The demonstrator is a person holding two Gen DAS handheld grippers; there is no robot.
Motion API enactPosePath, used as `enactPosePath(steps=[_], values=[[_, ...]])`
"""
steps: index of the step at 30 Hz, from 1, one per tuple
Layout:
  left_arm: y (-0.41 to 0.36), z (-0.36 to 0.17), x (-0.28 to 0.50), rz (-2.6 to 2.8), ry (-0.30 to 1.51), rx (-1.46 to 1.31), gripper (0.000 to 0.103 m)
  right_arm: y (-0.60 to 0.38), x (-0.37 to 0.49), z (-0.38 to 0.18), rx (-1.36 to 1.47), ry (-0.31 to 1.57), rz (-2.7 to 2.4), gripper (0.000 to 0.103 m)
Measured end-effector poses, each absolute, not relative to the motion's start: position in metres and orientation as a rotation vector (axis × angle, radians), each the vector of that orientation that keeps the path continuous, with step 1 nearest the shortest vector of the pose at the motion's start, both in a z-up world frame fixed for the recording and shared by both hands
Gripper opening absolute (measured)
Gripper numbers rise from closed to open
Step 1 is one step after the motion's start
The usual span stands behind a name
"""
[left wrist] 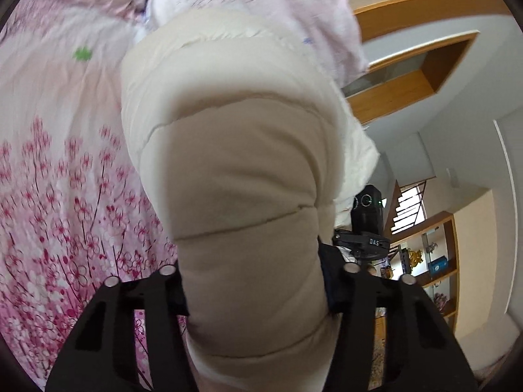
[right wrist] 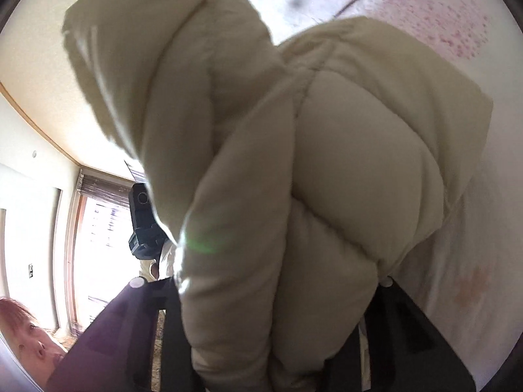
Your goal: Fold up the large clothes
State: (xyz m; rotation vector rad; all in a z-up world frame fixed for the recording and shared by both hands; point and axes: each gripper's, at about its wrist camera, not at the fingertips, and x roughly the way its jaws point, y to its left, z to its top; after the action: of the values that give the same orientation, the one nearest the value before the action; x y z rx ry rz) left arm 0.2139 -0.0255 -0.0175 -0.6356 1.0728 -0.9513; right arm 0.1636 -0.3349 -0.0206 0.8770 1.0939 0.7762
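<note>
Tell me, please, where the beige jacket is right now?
The jacket fills both wrist views, pinched in the left gripper and right gripper, above the floral sheet.

puffy cream jacket (right wrist: 327, 170) hides both tools' fingertips and most of the blurred floral bedding (left wrist: 65, 179).

Left gripper (left wrist: 255, 297) clamped on a thick roll of cream quilted jacket (left wrist: 228, 163); both black fingers (left wrist: 150, 303) pressed against its sides. Padded fabric rose from the jaws up through the middle of the view, stitched seams crossing it in bands. Behind and to the left lay a bedsheet (left wrist: 65, 179) printed with pink blossoms, with small green flower marks higher up. Right of the jacket, the other gripper's black camera unit (left wrist: 367, 212) showed, close against the fabric edge. Further right stood a wooden shelf (left wrist: 438, 261) holding small objects, and a window (left wrist: 408, 209). Wooden trim (left wrist: 408, 75) ran across the wall above.
</note>
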Motion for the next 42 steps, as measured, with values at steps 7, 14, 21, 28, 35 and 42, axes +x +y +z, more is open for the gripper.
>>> enactPosePath(steps=[7, 14, 21, 28, 35, 42], values=[[0.008, 0.019, 0.219, -0.935, 0.942, -0.613, 0.049, -0.31, 0.182, 0.004, 0.863, 1.028, 0.842, 0.026], [0.057, 0.036, 0.245, -0.816, 0.885, -0.607, 0.049, -0.275, 0.222, 0.014, 0.867, 1.021, 0.89, 0.025], [0.088, 0.02, 0.267, -0.745, 0.924, -0.627, 0.049, -0.251, 0.237, -0.002, 0.9, 1.054, 0.886, 0.025], [0.105, -0.021, 0.288, -0.675, 1.008, -0.645, 0.055, -0.251, 0.241, -0.033, 0.931, 1.128, 0.788, 0.032], [0.1, -0.021, 0.289, -0.613, 1.034, -0.591, 0.074, -0.258, 0.231, -0.03, 0.891, 1.172, 0.689, 0.051], [0.103, 0.033, 0.254, -0.409, 0.856, -0.384, 0.075, -0.277, 0.172, 0.042, 0.557, 0.947, 0.345, 0.077]])
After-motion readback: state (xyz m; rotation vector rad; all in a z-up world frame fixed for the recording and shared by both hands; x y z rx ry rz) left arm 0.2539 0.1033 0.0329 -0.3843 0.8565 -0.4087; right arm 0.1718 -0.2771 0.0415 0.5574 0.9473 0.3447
